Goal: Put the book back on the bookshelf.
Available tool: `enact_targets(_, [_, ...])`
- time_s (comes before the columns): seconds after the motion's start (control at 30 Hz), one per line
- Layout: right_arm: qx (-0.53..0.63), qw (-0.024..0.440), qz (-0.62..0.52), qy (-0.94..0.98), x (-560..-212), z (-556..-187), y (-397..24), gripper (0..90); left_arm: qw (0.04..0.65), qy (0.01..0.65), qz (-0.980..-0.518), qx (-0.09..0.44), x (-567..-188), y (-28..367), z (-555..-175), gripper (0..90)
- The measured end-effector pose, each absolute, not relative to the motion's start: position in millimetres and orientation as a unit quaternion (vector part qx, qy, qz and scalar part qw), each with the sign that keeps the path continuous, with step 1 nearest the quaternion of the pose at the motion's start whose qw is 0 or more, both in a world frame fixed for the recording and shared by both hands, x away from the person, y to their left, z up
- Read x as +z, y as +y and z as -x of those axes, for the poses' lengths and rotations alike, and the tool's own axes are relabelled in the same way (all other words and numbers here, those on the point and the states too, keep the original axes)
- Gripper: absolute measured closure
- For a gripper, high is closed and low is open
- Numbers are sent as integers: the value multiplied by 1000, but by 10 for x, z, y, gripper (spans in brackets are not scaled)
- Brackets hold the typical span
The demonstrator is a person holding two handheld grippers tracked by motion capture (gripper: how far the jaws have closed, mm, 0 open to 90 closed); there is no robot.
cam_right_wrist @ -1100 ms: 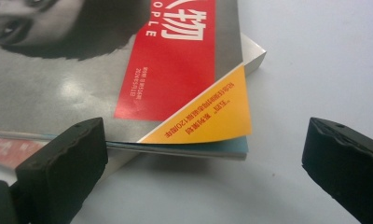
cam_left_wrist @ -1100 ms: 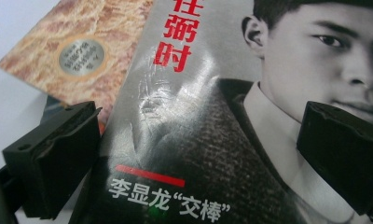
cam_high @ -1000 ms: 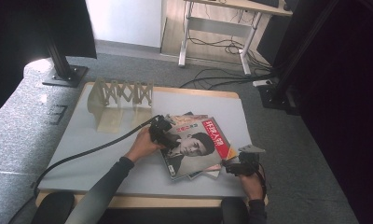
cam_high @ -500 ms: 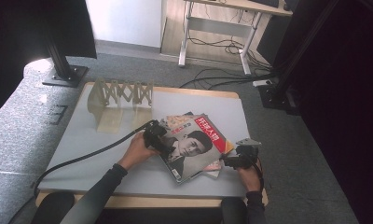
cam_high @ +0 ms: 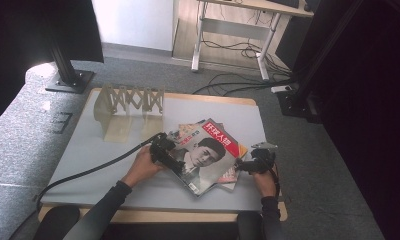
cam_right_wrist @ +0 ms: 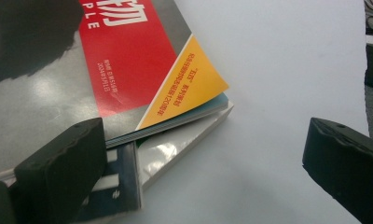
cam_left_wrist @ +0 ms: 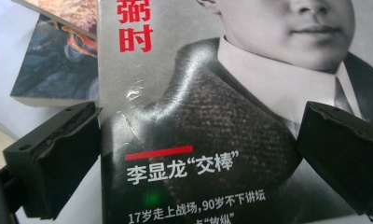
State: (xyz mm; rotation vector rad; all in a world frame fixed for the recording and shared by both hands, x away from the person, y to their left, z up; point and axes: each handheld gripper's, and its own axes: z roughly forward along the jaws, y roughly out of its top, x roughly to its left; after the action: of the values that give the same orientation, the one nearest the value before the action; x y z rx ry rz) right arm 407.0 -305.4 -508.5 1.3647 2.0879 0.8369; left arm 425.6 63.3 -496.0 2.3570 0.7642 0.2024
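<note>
Between both grippers' wide-open, empty jaws, top magazine (cam_high: 204,156) on table (cam_high: 88,145), long axis diagonal, masthead far-right.

both tools (cam_high: 164,150) (cam_high: 249,164) held low, jaws spread wide.

High view: even, soft daylight on the table (cam_high: 88,150), dark surround at right and top left, slightly grainy, mild softness. Left gripper view: sharp print, glare sheen on the magazine cover (cam_left_wrist: 184,121), jaws blurred close up. Right gripper view: glossy reflections on the cover, soft shadow under the stack, near jaws out of focus.
</note>
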Motion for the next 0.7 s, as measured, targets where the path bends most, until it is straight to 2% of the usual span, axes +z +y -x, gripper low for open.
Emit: enact_targets(0.7, [303, 257, -504, 767, -5114, -4494, -2979, 23, 324, 298, -894, 84, -5029, 638, -3954, 0])
